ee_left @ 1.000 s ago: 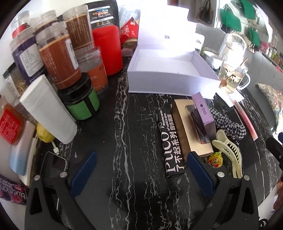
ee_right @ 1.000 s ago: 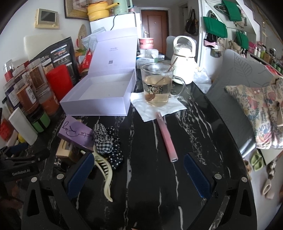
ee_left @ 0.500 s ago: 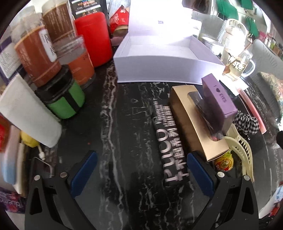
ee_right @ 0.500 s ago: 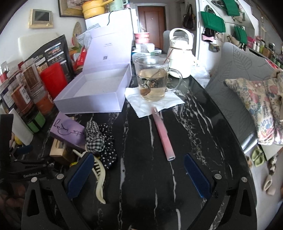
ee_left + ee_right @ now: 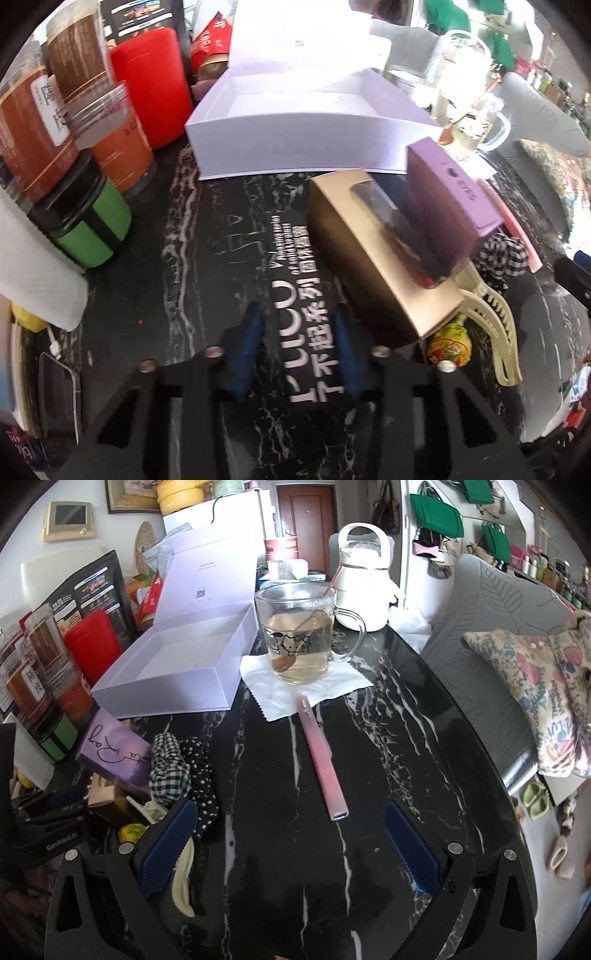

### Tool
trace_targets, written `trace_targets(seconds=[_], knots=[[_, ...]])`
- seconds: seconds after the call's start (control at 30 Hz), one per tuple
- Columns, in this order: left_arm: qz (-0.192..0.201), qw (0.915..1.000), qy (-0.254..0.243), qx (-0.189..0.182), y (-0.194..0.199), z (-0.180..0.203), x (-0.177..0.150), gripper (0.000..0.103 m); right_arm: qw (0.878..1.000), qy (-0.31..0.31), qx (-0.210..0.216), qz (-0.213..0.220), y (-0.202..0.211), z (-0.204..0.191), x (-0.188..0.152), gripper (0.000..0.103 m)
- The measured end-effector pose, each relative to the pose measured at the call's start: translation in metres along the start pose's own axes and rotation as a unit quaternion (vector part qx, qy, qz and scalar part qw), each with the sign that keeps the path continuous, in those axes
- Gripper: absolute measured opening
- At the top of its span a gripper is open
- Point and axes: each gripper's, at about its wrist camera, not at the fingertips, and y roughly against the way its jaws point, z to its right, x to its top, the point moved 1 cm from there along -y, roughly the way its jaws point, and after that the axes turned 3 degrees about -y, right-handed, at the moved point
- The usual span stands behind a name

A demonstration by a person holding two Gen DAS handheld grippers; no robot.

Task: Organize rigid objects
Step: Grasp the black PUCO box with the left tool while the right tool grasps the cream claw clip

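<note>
Black, long and flat, with white lettering: slim black carton [image 5: 306, 295] lying on the black white-veined marble tabletop [image 5: 207, 229], near end pinched between the blue pads [image 5: 248, 347] of the left gripper [image 5: 297, 354], jaws drawn in against both long sides. Just right of it and touching, a gold cardboard box with a clear window [image 5: 373, 254]; leaning on top of that, tilted, a purple rectangular box [image 5: 454, 192]. Farther back, a pale lilac open gift box [image 5: 295, 136], lid raised behind. At the near right, a round sweet in a yellow wrapper [image 5: 448, 341] and a cream plastic claw clip [image 5: 491, 325], beside checked and dotted fabric scrunchies [image 5: 181, 760]. To the left, a green tin with a black band [image 5: 88, 225], clear jars of brown and orange contents [image 5: 70, 107] and a red cylindrical canister [image 5: 151, 81].

Right gripper [image 5: 288, 849] low over bare marble, blue pads spread wide, nothing between them. Just beyond, a slender pink tube [image 5: 321, 760], far end on a white paper napkin [image 5: 280, 690] under a clear glass mug of pale drink with a spoon [image 5: 299, 635]. Behind that, a white kettle [image 5: 364, 583].
</note>
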Motion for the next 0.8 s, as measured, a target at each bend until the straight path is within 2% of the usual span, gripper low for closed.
trace_targets(seconds=[0.03, 0.13, 0.5, 0.7, 0.8], knots=[[0.000, 1.0000, 0.002, 0.001, 0.000, 0.000, 0.000, 0.029, 1.000, -0.001, -0.001, -0.002, -0.002, 0.001, 0.000, 0.103], [-0.004, 0.9998, 0.015, -0.009, 0.003, -0.006, -0.001, 0.026, 1.000, -0.001, 0.000, -0.010, -0.007, 0.003, -0.001, 0.103], [-0.009, 0.9991, 0.038, -0.012, 0.017, -0.028, -0.024, 0.025, 0.999, 0.017, 0.035, -0.038, -0.015, -0.012, -0.011, 0.100], [-0.008, 0.9989, 0.045, -0.009, 0.023, -0.036, -0.033, 0.025, 0.996, 0.018, 0.072, -0.046, -0.009, -0.027, -0.021, 0.090], [-0.006, 0.9989, 0.044, -0.013, 0.023, -0.035, -0.034, 0.025, 0.995, 0.027, 0.087, -0.052, -0.011, -0.034, -0.025, 0.080]])
